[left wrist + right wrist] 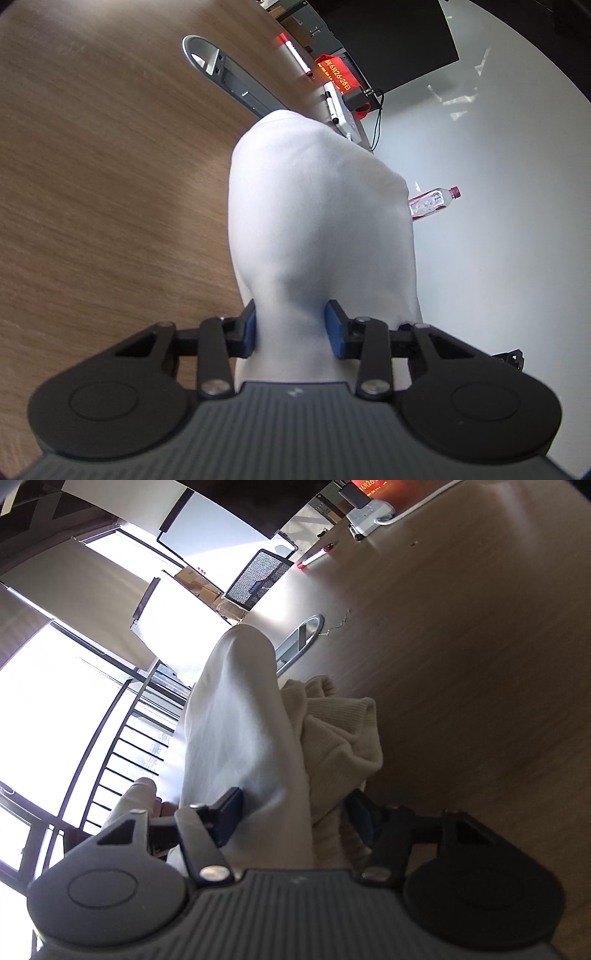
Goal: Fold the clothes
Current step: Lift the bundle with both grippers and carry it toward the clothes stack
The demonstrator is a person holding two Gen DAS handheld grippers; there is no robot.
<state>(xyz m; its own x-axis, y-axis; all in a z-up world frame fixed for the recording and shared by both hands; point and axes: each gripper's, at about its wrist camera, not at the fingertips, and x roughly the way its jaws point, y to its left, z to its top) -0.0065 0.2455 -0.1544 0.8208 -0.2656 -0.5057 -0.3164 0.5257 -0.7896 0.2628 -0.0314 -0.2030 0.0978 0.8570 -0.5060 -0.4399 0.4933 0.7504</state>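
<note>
Nearest in each wrist view, blue-padded jaws pinch pale cloth. The left gripper (290, 330) clamps a white garment (317, 206); the right gripper (295, 818) clamps the same kind of white fabric beside a bunched cream ribbed knit (340, 727). The cloth runs lengthwise straight away from both jaws, raised above the wooden table (92, 166). Beyond lie markers and a bottle (434, 201).
</note>
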